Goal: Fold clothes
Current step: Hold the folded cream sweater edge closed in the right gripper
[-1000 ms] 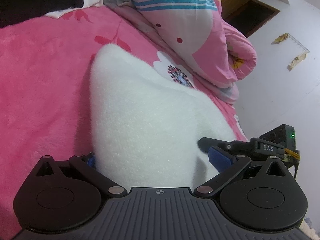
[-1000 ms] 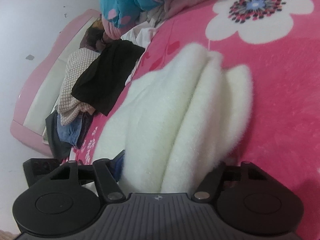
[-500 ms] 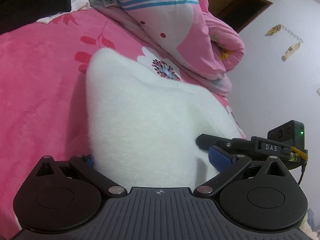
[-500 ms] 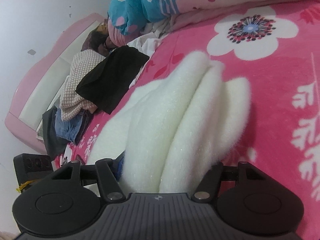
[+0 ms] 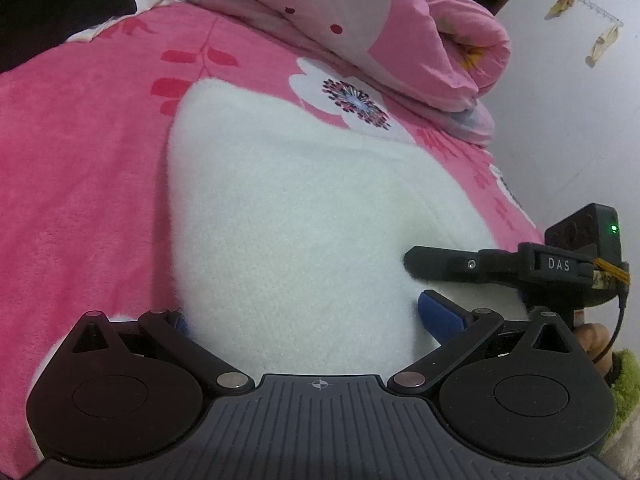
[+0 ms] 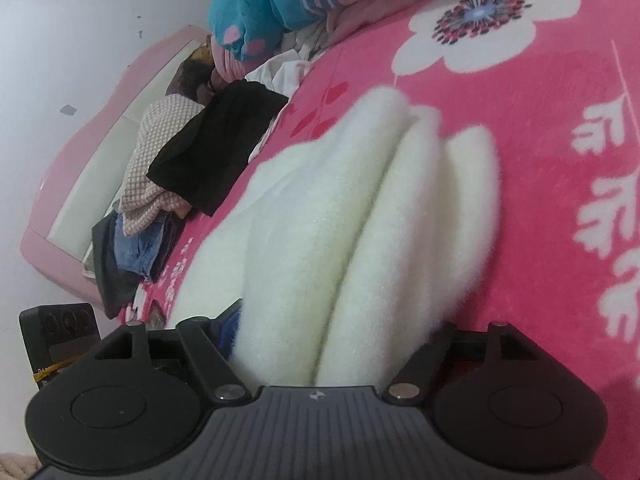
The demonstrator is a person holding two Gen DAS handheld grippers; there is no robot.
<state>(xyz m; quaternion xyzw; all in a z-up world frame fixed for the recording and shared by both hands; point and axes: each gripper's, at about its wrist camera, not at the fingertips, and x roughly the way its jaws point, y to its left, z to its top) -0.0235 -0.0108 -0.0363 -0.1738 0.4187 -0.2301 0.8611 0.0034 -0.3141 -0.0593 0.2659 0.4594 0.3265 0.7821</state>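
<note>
A fluffy white garment [image 5: 288,216], folded into a thick stack of layers [image 6: 360,216], lies on the pink flowered blanket [image 5: 72,184]. My left gripper [image 5: 304,316] is shut on the near end of the stack; its blue right pad [image 5: 440,316] shows, while the left pad is mostly buried in fleece. My right gripper [image 6: 336,328] has the layered edge between its fingers; its jaws are opening and the fleece still fills the gap and touches the pads. In the left wrist view one black finger [image 5: 444,264] of the right gripper rests on the garment's right side.
A rolled pink and blue quilt [image 5: 400,28] lies along the back of the bed. A pile of dark and checked clothes [image 6: 192,168] sits by the pink headboard [image 6: 80,152]. The white wall [image 5: 568,112] stands to the right of the bed's edge.
The right gripper's finger links have spread wider around the stack. Both views have shifted slightly over the bed; the garment stays folded between both grippers.
</note>
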